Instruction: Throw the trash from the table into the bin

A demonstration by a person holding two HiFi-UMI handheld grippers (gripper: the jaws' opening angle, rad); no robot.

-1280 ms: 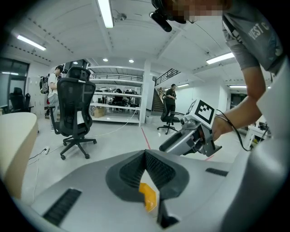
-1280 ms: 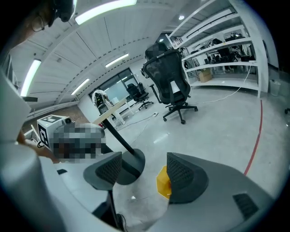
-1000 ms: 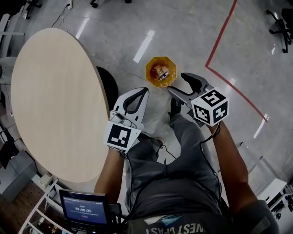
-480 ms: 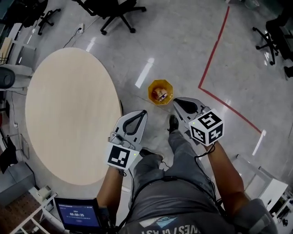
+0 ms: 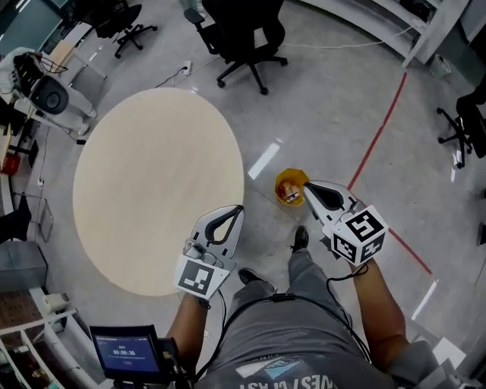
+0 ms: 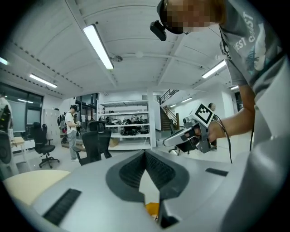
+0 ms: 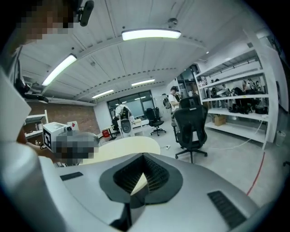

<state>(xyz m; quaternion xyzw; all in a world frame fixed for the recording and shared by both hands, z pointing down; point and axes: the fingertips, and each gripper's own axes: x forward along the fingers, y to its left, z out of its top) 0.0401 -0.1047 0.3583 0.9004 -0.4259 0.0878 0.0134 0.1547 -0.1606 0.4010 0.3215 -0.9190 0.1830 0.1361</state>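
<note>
The round beige table point(image 5: 152, 182) shows a bare top. On the floor to its right stands the orange bin point(image 5: 291, 187) with scraps of trash inside. My left gripper point(image 5: 240, 208) hovers off the table's right edge, shut, with nothing in it. My right gripper point(image 5: 307, 185) is held just right of the bin and well above it, also shut and empty. In the left gripper view the jaws point(image 6: 145, 152) meet at the tip, the orange bin point(image 6: 152, 208) peeks through below them, and the right gripper point(image 6: 181, 138) shows ahead. The right gripper point(image 7: 143, 155) looks over the table point(image 7: 122, 147).
A black office chair point(image 5: 243, 34) stands beyond the table, another point(image 5: 121, 23) further left. A red line point(image 5: 380, 144) runs across the floor on the right. Equipment point(image 5: 42, 91) sits at the far left, shelving point(image 6: 124, 122) and a standing person point(image 6: 70, 131) further off.
The right gripper's jaws, open over the bin a second ago, have shut empty. Both grippers have risen, and the head view has pulled back, so table and bin look smaller.
</note>
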